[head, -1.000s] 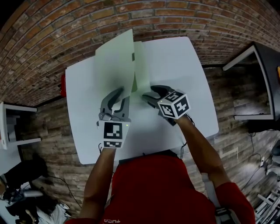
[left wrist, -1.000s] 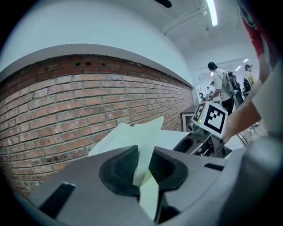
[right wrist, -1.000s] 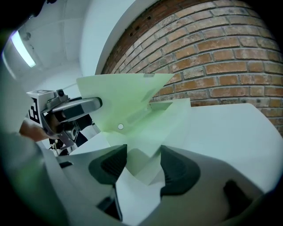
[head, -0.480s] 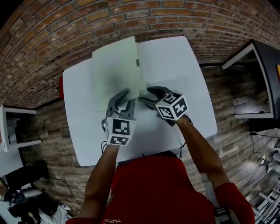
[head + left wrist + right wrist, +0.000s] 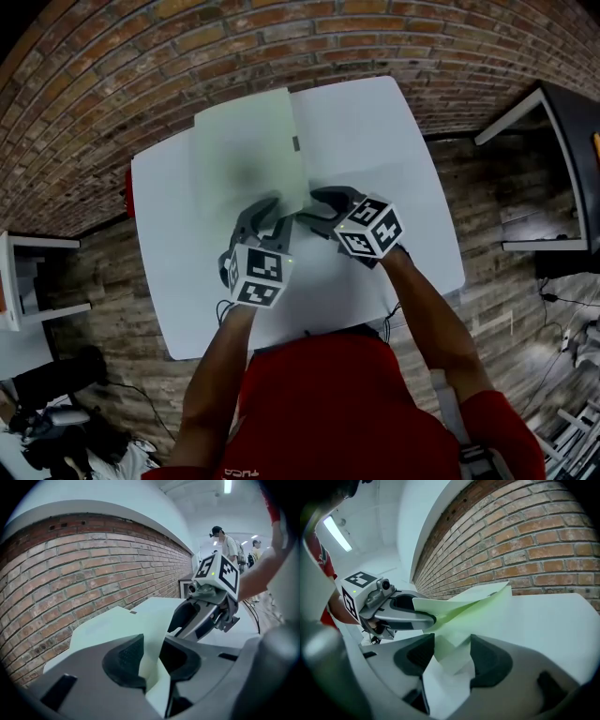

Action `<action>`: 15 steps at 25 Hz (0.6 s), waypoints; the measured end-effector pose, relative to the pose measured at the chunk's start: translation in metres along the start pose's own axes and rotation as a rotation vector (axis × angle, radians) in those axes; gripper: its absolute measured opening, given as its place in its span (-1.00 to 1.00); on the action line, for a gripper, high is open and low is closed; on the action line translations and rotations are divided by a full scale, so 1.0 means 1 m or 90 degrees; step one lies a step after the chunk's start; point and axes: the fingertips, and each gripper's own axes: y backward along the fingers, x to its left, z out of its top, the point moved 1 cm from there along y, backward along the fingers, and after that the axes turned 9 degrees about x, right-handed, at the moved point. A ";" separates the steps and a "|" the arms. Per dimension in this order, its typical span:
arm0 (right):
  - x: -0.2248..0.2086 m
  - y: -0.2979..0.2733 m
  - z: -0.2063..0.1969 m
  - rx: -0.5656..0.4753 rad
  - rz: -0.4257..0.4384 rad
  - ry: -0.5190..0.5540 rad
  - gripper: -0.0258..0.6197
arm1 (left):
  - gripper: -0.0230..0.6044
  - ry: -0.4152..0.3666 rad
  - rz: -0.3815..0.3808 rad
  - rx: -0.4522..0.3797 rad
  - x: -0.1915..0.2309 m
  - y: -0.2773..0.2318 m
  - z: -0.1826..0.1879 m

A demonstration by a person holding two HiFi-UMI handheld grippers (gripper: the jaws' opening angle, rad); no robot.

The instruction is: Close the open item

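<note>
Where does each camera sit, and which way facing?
Head view: on the person's head, facing steeply down at white table, green folder; both forearms, left gripper, right gripper show.
Left gripper view: rides left gripper, faces brick wall; its opening jaws straddle the folder.
Right gripper view: rides right gripper, faces same wall; jaws apart around the folder.
Shared: each gripper view shows the other gripper.

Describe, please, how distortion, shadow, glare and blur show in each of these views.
Head view: fisheye bows the brick wall and table edges; a soft shadow lies on the green folder. Left gripper view: the ceiling light glares top right. Right gripper view: near folder sheet blurred, bricks sharp.
</note>
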 end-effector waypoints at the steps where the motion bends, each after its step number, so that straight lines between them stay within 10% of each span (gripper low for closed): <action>1: 0.000 0.000 0.000 0.001 0.003 0.005 -0.23 | -0.63 -0.001 -0.005 0.007 -0.001 -0.002 -0.001; 15: -0.003 0.006 0.001 0.010 0.021 0.047 -0.23 | -0.57 -0.011 -0.045 0.064 -0.008 -0.019 -0.011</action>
